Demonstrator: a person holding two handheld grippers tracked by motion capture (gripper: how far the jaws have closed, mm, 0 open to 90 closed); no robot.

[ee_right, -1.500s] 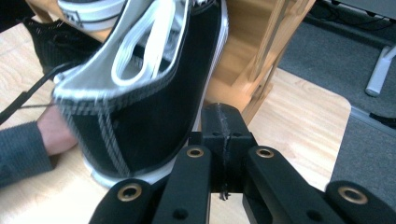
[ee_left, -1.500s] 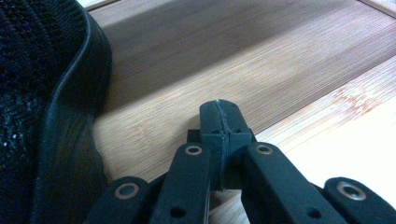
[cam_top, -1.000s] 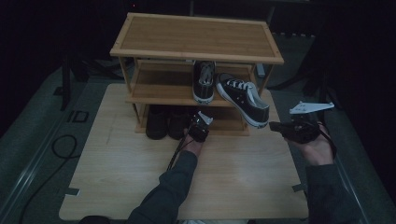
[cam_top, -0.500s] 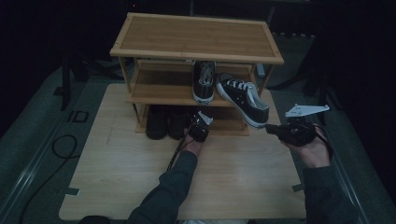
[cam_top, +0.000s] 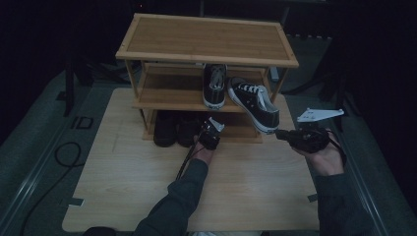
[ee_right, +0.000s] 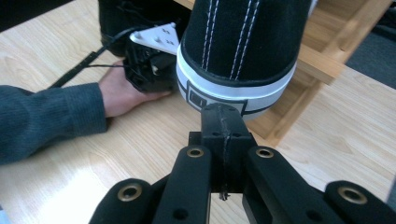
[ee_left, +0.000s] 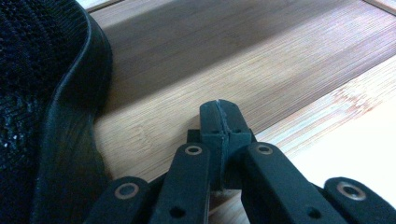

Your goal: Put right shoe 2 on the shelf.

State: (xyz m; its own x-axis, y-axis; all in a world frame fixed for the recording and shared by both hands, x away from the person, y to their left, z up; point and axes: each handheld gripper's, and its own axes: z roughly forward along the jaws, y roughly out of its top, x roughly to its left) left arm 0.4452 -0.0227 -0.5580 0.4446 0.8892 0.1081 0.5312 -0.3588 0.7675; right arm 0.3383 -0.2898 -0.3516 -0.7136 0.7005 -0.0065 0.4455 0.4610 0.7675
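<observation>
A three-level bamboo shoe rack (cam_top: 206, 37) stands on the wooden table. On its middle shelf are two black canvas sneakers with white soles. One (cam_top: 215, 86) sits straight, the other (cam_top: 253, 101) lies askew with its heel (ee_right: 236, 91) jutting past the shelf edge. My right gripper (cam_top: 280, 133) (ee_right: 223, 114) is shut, its tip at that heel; contact is unclear. My left gripper (cam_top: 210, 132) (ee_left: 219, 109) is shut and empty, low over the bottom shelf board (ee_left: 224, 56), beside a black mesh shoe (ee_left: 42, 93).
Two dark shoes (cam_top: 174, 129) sit on the bottom shelf left of my left gripper. In the right gripper view the left hand (ee_right: 121, 95) rests on the table (cam_top: 137, 187) by the rack. A cable (cam_top: 59, 157) lies on the grey floor at the left.
My right gripper has edged a little left and down toward the askew sneaker's heel. The left gripper and the shoes have stayed put.
</observation>
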